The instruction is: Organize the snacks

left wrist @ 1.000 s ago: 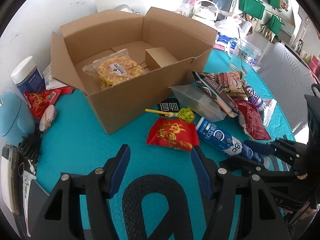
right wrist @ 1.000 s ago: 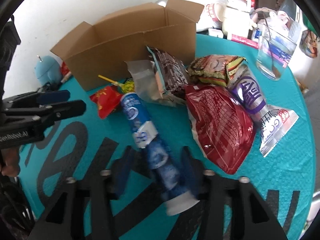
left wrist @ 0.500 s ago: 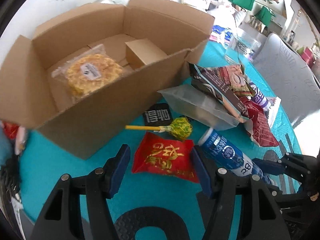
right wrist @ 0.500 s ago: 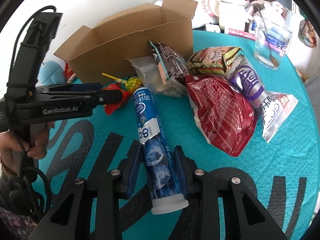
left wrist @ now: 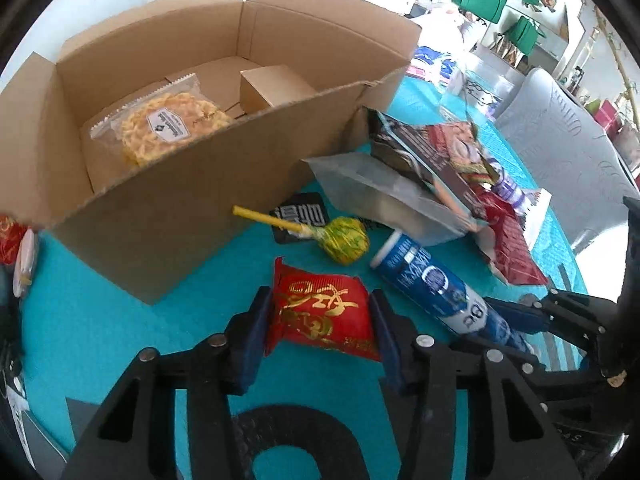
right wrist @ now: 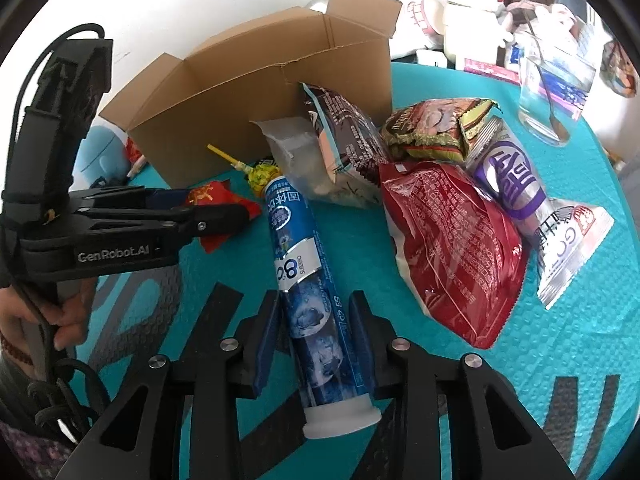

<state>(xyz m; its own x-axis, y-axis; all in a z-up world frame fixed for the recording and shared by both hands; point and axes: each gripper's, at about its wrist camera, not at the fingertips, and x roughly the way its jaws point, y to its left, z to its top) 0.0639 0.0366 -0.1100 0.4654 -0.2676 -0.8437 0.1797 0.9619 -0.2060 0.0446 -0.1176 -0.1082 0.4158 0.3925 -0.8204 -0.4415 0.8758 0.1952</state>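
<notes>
Only a noodle-snack bag [left wrist: 168, 130] sits in the cardboard box [left wrist: 192, 216] so far; left gripper [left wrist: 320, 320] has just been closing on the red packet [left wrist: 324, 316], right gripper [right wrist: 316, 336] clamps the blue tube [right wrist: 308, 280], pile remains.

A lollipop [left wrist: 346, 240] lies before the box [left wrist: 208, 192], a packet [left wrist: 324, 316] nearer, a tube [left wrist: 436, 292] to their right.

left gripper [left wrist: 320, 320] has just been closing around red packet [left wrist: 324, 316].

Red packet [left wrist: 324, 316] with gold script; blue tube [right wrist: 308, 276], white cap; brown box [left wrist: 192, 184]; teal, black-lettered mat [right wrist: 560, 360].
</notes>
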